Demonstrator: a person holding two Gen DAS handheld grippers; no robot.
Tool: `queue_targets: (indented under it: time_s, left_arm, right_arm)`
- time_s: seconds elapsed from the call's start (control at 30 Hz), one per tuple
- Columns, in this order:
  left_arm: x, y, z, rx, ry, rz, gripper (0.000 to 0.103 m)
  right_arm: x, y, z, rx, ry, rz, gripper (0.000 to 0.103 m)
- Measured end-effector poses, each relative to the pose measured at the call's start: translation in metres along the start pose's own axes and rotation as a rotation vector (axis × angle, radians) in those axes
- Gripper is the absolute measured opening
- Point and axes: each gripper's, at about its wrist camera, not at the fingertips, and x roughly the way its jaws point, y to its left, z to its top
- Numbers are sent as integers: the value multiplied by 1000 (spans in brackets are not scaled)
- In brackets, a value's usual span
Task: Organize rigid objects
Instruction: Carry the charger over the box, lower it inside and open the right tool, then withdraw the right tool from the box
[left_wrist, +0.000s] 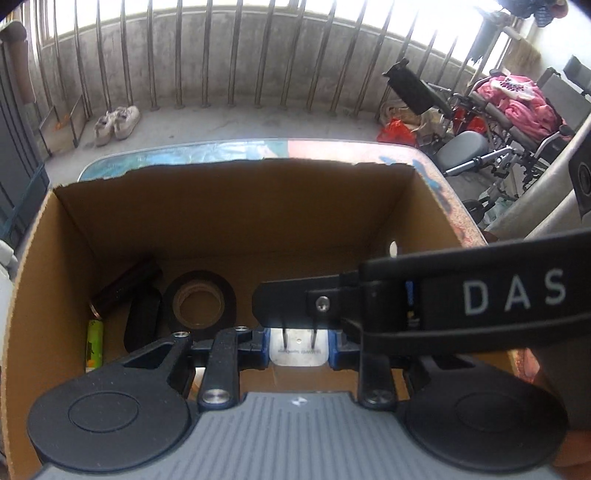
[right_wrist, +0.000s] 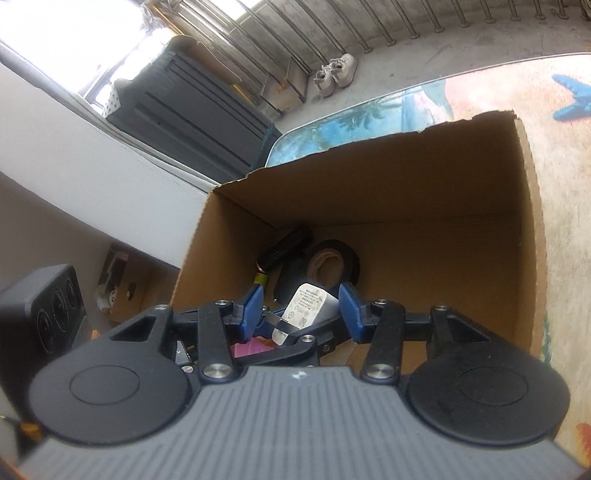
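charger plug (left_wrist: 298, 345), white with two metal prongs, sits squeezed between the blue pads of the left gripper (left_wrist: 298, 347) just above the open cardboard box (left_wrist: 236, 206); faint grey print on its face is too small to read. in the right wrist view the same plug (right_wrist: 308, 304) shows a label of fine print and symbols, also unreadable, and the right gripper (right_wrist: 301, 308) hangs over it with its blue pads spread wide on either side, gripping nothing. one black finger of that tool crosses the left view, lettered "das" in pale capitals. on the box floor lie a glossy black tape roll (left_wrist: 199, 301) with a brown card core, a dark cylinder (left_wrist: 125, 286), a rounded black case (left_wrist: 142, 319) and a yellow-green battery (left_wrist: 94, 345). the box stands on a table (right_wrist: 498, 96) with a colourful printed top.
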Motion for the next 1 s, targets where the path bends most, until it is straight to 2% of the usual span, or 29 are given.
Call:
queue_targets:
  time_s: [0.2,0.37,0.57,0.6,0.67,0.7,0.9,1.0]
  left_arm:
    - [15,3,6,4,55,51,28]
    - [20,9,11,-26,85,25,28]
    - [18,4,12,-21,75,31,30]
    - [16,3,11,-14,62,31,32]
    - [11,2,9,-6,32,31,50]
    - [8,2,7,-5,15,27,53]
    - [-16,-2,5,-12,-45,5,60]
    - [-37,-3,1,-15,-82,-10,69]
  right_arm:
    - [23,-13,1,45,49,12,46]
    - [36,-15,4,54,68,13,46]
    - [37,-12,2,54,59,25,46]
    - [35,-11,4,49,47,31,48]
    - [28,-10,2,45,24,39,49]
    - [24,-9,1,41,11,39,49]
    - [-17,0,-6,27,-80,62,51]
    - [-49,6,-18,24,-139,112,52]
